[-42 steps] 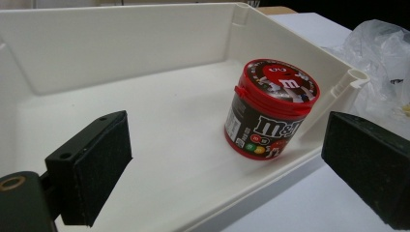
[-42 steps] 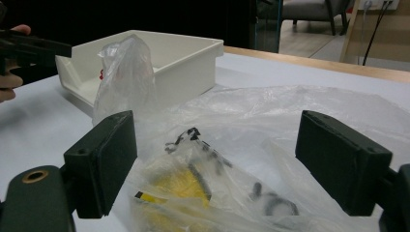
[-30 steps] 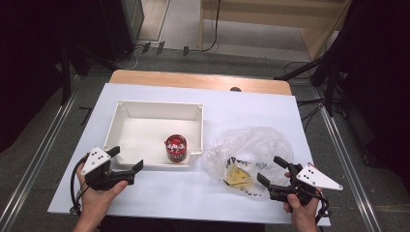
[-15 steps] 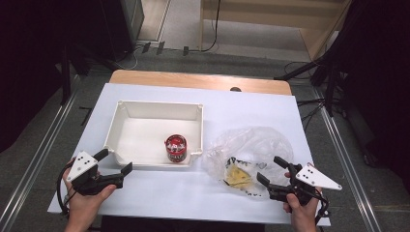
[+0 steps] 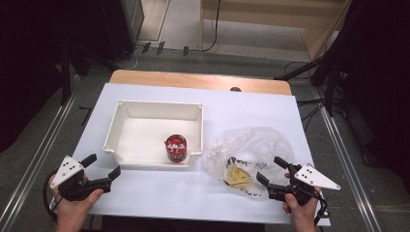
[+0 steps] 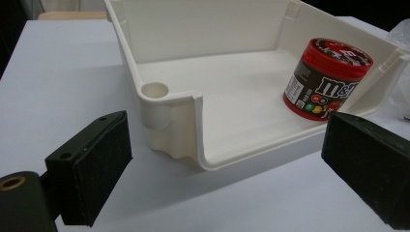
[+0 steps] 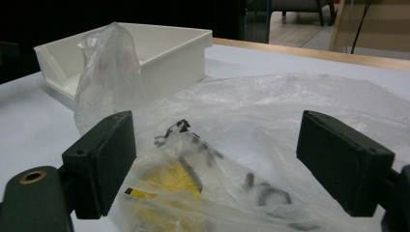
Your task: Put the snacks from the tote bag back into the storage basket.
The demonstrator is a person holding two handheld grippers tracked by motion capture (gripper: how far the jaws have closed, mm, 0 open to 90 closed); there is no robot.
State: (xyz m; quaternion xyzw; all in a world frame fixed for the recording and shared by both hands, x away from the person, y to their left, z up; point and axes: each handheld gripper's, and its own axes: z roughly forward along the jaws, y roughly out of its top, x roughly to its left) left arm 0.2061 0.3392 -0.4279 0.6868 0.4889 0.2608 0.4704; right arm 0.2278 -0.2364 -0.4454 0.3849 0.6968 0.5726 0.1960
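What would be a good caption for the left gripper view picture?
Open left gripper faces a white bin holding a red candy jar.

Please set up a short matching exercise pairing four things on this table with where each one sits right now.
Things:
1. round red M&M's tin
2. crumpled clear plastic bag
3. left claw
4. right claw

Places:
A. at the table's near left corner, open
B. inside the white rectangular plastic tray, near its front right corner
C. right of the tray, on the white tabletop
D. at the bag's near edge, open

Pairs: 1-B, 2-C, 3-A, 4-D
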